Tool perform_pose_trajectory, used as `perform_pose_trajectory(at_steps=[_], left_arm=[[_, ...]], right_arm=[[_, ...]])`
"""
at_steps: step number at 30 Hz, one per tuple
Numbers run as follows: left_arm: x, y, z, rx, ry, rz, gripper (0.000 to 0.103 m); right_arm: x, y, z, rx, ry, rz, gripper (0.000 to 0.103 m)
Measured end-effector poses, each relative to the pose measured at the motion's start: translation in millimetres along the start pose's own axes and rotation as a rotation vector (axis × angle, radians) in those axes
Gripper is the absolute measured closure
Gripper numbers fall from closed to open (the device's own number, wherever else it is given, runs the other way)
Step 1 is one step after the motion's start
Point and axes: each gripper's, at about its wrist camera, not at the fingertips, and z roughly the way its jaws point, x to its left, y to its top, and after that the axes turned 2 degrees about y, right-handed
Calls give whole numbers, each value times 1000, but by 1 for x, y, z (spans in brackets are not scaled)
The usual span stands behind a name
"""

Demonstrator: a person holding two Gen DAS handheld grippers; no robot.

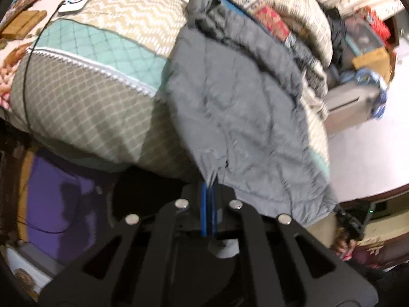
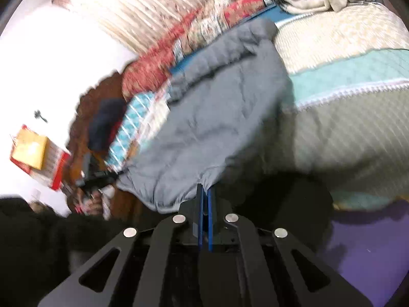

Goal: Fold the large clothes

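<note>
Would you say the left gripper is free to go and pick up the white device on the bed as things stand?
Probably not yet. The left gripper is shut on the hem of the grey jacket, so it would have to let go first. The white device itself lies uncovered on the bed, beyond the jacket.

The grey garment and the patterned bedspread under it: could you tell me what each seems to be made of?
Grey garment: likely thin, matte synthetic shell with light padding, judging by fine crinkles and stitched panels. Patterned bedspread: apparently quilted woven cloth, matte, with a puffed lattice texture; fibre unclear.
</note>
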Motion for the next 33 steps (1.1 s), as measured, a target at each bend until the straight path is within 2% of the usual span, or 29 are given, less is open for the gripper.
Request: perform_pose_trajectory(at_steps=[4, 7, 9, 11, 13, 15, 17, 19, 20, 22, 23, 25, 26, 30, 33], left_arm=[[-4, 35, 5, -22, -56, -63, 100], [-10, 74, 20, -40, -69, -105, 100], [-16, 100, 35, -47, -33, -112, 100], [-21, 128, 59, -47, 37, -122, 99], [-20, 150, 86, -41, 116, -136, 92], [-10, 169, 114, -14, 199, -162, 79], [2, 179, 138, 35, 252, -209, 75], [7, 180, 141, 36, 233, -229, 75], [5, 181, 136, 24, 223, -207, 74], [4, 179, 120, -10, 228, -154, 69], [4, 177, 111, -34, 234, -138, 61], [5, 171, 85, -118, 248, -99, 57], [6, 167, 72, -152, 273, -81, 54], [-9, 161, 58, -205, 327, 21, 54], [-39, 164, 82, -190, 364, 160, 54]], right_arm=[[-16, 45, 22, -66, 36, 62, 103], [-37, 83, 45, -93, 25, 112, 103], [-51, 112, 67, -105, -18, 161, 103], [-74, 140, 92, -125, -60, 233, 103], [-95, 155, 109, -154, -112, 300, 103], [-116, 167, 131, -182, -153, 372, 103], [-138, 169, 144, -215, -97, 477, 103], [-145, 169, 141, -270, -32, 523, 103], [-141, 169, 135, -289, -40, 497, 103], [-126, 171, 120, -318, -116, 399, 103], [-119, 171, 114, -325, -151, 350, 103], [-95, 167, 97, -351, -228, 205, 76], [-82, 163, 92, -360, -276, 125, 73], [-62, 157, 108, -278, -374, -36, 73], [-59, 164, 139, -178, -427, -105, 73]])
